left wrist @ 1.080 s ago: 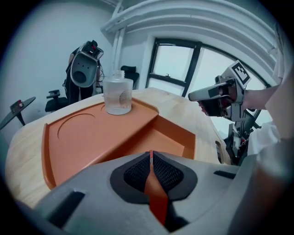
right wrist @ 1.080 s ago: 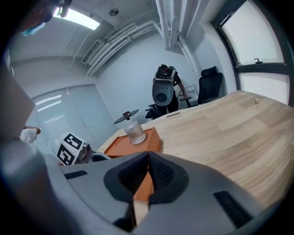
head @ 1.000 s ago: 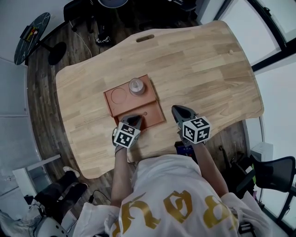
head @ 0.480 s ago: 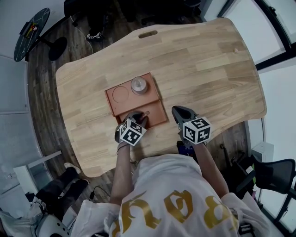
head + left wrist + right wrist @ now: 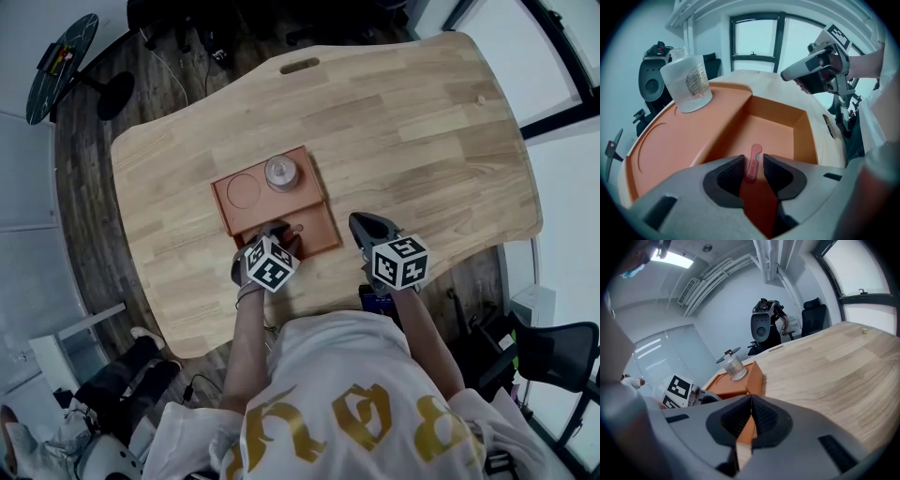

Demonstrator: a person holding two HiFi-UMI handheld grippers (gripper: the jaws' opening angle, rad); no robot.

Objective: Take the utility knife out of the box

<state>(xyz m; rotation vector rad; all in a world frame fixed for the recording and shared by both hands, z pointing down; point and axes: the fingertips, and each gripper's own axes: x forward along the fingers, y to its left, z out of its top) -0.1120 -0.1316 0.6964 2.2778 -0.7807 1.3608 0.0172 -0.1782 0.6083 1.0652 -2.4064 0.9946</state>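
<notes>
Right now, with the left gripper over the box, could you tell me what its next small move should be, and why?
Probably close the left gripper on the utility knife: its jaws stand apart with the knife lying between them on the floor of the box, not yet gripped.

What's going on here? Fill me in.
A person at a wooden table is working with two handheld grippers. The left gripper is down in the orange box, its jaws slightly apart on either side of the red utility knife, which lies on the compartment floor, not yet gripped. The right gripper hovers shut and empty over the table beside the box. A clear cup stands on the box's raised part.
</notes>
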